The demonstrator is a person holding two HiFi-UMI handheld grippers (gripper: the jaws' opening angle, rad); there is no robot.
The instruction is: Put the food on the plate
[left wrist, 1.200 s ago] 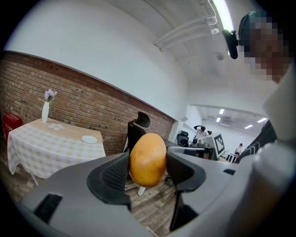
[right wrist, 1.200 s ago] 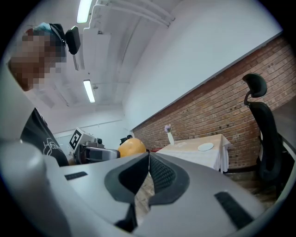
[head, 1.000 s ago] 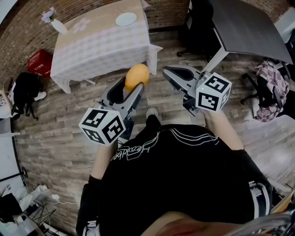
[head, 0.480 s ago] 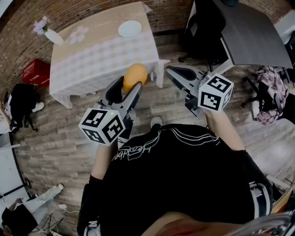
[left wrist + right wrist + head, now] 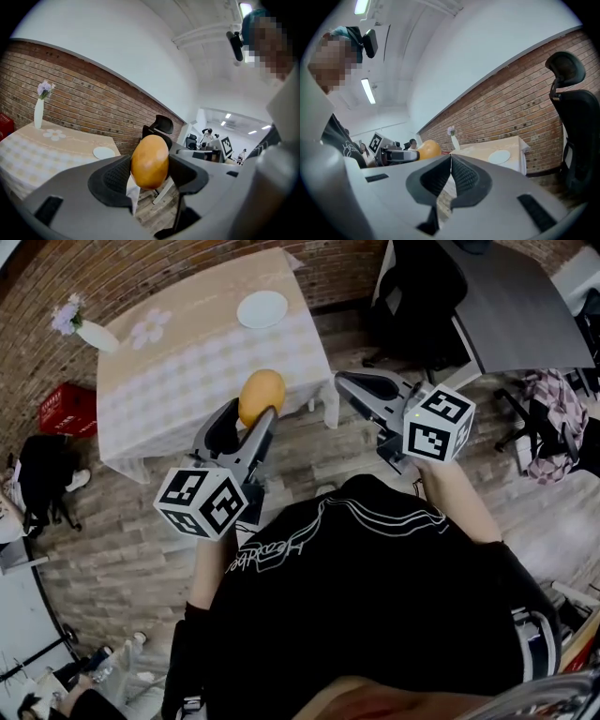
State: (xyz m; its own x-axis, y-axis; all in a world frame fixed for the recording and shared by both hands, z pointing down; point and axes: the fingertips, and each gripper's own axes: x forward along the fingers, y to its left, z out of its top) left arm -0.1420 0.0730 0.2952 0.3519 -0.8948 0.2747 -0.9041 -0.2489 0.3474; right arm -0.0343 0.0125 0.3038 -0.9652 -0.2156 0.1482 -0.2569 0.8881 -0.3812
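My left gripper (image 5: 251,411) is shut on an orange, egg-shaped piece of food (image 5: 262,396), held above the floor just short of the table's near edge. In the left gripper view the food (image 5: 149,161) sits squeezed between both pads. The white plate (image 5: 262,308) lies at the far right corner of the table (image 5: 178,362); it shows small in the left gripper view (image 5: 103,152) and the right gripper view (image 5: 499,156). My right gripper (image 5: 354,386) hangs to the right of the food, its jaws pressed together with nothing between them (image 5: 450,168).
A white vase with purple flowers (image 5: 82,326) stands at the table's far left corner. A black office chair (image 5: 417,287) and a grey desk (image 5: 525,306) are to the right. A red crate (image 5: 66,407) and a black bag (image 5: 42,474) lie on the wooden floor at left.
The table and plate have come closer and lower in the head view as the person walks toward them. Both grippers keep their pose, the left still carrying the food.
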